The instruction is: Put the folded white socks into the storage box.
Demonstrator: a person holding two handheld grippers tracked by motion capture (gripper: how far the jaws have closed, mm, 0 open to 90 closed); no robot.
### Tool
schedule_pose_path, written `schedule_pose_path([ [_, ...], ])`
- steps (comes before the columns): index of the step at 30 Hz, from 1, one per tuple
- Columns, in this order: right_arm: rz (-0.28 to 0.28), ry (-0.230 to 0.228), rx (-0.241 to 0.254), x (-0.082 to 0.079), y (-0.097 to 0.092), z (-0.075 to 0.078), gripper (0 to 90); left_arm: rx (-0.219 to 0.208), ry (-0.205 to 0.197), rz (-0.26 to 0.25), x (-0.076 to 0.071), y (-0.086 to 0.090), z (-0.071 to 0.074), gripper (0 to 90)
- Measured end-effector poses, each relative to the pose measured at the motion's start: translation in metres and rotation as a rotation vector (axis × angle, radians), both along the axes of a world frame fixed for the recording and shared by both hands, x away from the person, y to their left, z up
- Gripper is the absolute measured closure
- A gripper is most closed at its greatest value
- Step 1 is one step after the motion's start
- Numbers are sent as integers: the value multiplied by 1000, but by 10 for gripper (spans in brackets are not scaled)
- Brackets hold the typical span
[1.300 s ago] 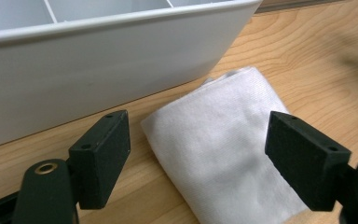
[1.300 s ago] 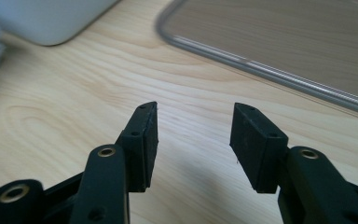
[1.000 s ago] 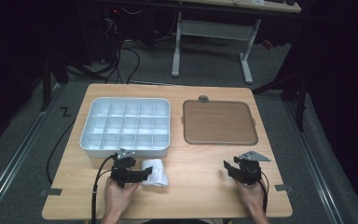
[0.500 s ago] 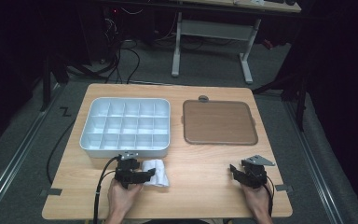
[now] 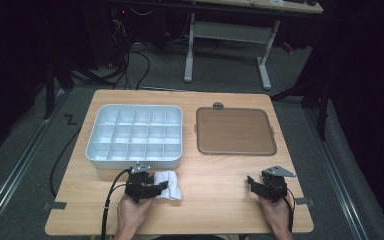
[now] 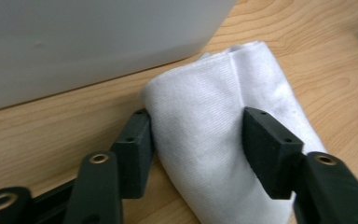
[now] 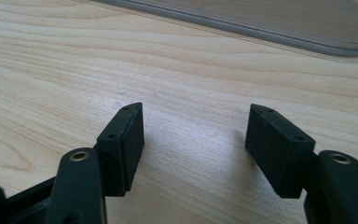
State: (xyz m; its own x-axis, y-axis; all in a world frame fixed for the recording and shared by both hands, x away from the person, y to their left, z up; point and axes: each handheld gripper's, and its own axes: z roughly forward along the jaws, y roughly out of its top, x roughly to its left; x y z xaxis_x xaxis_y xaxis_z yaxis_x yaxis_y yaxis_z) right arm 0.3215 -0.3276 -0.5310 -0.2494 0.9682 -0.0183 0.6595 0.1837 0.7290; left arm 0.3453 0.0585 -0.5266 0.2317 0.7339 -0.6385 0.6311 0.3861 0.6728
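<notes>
Left gripper view has the left tool [image 6: 196, 135] just closing onto the folded white cloth [image 6: 214, 126], pads touching; next comes lifting it, while the right tool [image 7: 193, 140] stands spread and empty.

I see a white compartment tray [image 5: 134, 136] at the table's [image 5: 220, 200] upper left, a brown flat tray [image 5: 235, 131] just beside it, upper right, both empty.

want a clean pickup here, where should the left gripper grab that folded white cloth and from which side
Grip the folded white cloth across its rolled middle, coming in low from the person's edge of the table, as the left gripper does now. Its jaws have just been closing and sit against both sides of the bundle. The fold is thickest there, and the white compartment tray blocks the far side.
</notes>
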Motion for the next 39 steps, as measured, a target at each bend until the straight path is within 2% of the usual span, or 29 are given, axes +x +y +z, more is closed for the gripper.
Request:
schedule_pose_path([
  [5, -6, 0, -1, 0, 1, 0, 365, -4, -24, -18, -3, -1, 0, 598],
  [11, -3, 0, -1, 1, 1, 0, 365, -6, -35, -25, -4, -1, 0, 671],
  [14, -18, -3, -12, 1, 3, 0, 333, 0, -31, -36, -3, 0, 1, 716],
  [17, -39, -6, -19, 2, 5, 0, 326, 47, -37, -52, -4, -3, 4, 733],
  [18, -41, -9, -23, 2, 5, 0, 328, 50, -32, -56, -4, -3, 5, 737],
  [20, -34, 4, 0, 3, 4, 0, 329, 55, -22, -67, -4, -2, 6, 743],
  [25, -34, 4, 0, 3, 5, 0, 326, 27, -15, -71, -5, 0, 8, 748],
  [32, -40, 4, 1, 4, 6, 0, 330, 13, -14, -84, -5, 3, 11, 749],
  [39, -40, 3, -2, 3, 7, 0, 332, -6, -14, -83, -9, 10, 20, 751],
])
